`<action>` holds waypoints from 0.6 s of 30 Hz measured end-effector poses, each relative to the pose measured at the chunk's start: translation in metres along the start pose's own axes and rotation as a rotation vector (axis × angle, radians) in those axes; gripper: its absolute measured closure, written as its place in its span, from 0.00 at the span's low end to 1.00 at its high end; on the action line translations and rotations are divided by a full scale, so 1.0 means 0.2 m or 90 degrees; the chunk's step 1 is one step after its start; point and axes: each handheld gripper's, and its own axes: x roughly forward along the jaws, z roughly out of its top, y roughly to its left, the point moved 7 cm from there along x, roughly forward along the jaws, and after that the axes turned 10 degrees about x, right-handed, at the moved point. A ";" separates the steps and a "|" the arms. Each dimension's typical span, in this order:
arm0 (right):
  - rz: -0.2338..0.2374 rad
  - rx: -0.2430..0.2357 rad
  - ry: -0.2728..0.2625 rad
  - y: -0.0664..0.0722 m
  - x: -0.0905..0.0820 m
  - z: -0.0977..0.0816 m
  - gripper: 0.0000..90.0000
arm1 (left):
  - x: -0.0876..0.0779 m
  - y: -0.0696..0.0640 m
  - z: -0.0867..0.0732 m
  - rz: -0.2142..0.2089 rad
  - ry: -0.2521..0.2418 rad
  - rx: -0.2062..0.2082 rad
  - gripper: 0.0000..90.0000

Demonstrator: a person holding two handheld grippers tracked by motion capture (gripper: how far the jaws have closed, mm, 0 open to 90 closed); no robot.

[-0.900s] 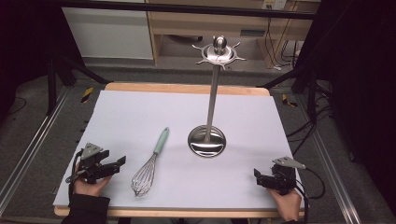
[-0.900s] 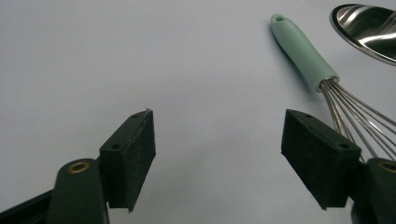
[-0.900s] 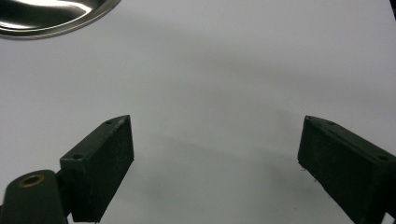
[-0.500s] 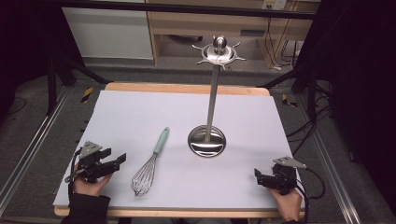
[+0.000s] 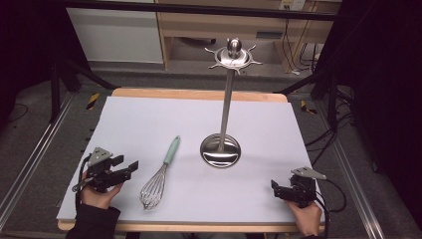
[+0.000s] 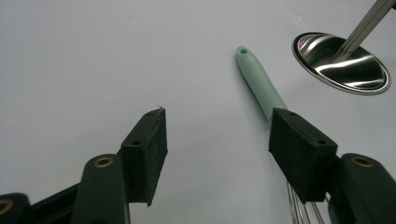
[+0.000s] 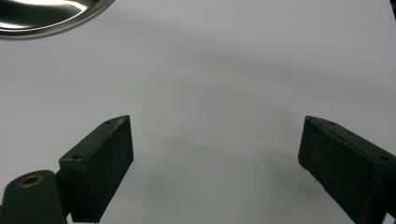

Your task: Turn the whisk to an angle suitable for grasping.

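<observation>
A: Quick count for you: one whisk point(image 5: 160, 173), one steel stand point(image 5: 224, 99), two grippers, all on one white table point(image 5: 149, 114).

B: Start me at the left edge.

A: Left gripper point(image 5: 130, 167), down at the near-left corner of the table, held in the person's left hand point(image 5: 97, 191). Jaws spread wide, nothing between them. In the left gripper view point(image 6: 217, 140) its right jaw overlaps the whisk point(image 6: 261, 88) where the handle meets the wires, but I can't tell if it is touching.

B: And the whisk itself?

A: Lying flat just right of that gripper, mint-green handle pointing away toward the far side, wire head toward the near edge. Room on its far-left side is wide open, bare white surface right up to the wooden rim.

B: Moving on?

A: Centre, the stand: round shiny base point(image 6: 341, 63) on the table, a tall thin pole rising to a spiked disc with a ball on top. Base sits near the whisk handle's tip, apart from it. That pole is the one tall obstacle out there.

B: Right side?

A: Right gripper point(image 5: 273, 188) at the near-right corner, in the right hand point(image 5: 306, 219), jaws also wide apart and empty point(image 7: 215, 149). Plain table ahead of it, the base's rim point(image 7: 51, 16) well off.
</observation>
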 end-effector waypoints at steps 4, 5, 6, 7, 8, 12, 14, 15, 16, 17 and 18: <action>-0.002 -0.004 0.003 0.00 0.00 0.00 0.12 | 0.01 -0.02 0.02 -0.003 0.006 0.011 0.40; -0.002 -0.005 0.002 0.00 0.00 0.00 0.12 | 0.01 -0.03 0.04 -0.006 0.009 0.018 0.40; -0.002 -0.004 0.001 0.00 0.00 0.00 0.12 | 0.01 -0.03 0.04 -0.006 0.009 0.018 0.40; -0.002 -0.001 0.002 0.00 0.00 0.00 0.12 | 0.01 -0.03 0.05 -0.005 0.011 0.021 0.41; -0.001 -0.001 0.004 0.00 0.00 0.00 0.12 | 0.01 -0.03 0.05 -0.004 0.010 0.021 0.41; -0.004 0.001 0.004 0.00 0.00 -0.01 0.12 | 0.01 -0.04 0.07 -0.010 0.013 0.025 0.41; -0.006 0.000 0.004 0.00 0.00 -0.01 0.12 | 0.02 -0.05 0.09 -0.016 0.017 0.025 0.41; -0.006 0.000 0.004 0.00 0.00 -0.01 0.12 | 0.02 -0.05 0.09 -0.016 0.017 0.025 0.41; -0.006 0.000 0.005 0.00 0.00 -0.01 0.12 | 0.03 -0.06 0.10 -0.021 0.020 0.023 0.41; -0.007 -0.001 0.005 0.00 0.00 -0.01 0.12 | 0.03 -0.06 0.10 -0.024 0.022 0.024 0.41; -0.007 -0.001 0.005 0.00 0.00 -0.01 0.12 | 0.04 -0.07 0.11 -0.026 0.023 0.025 0.41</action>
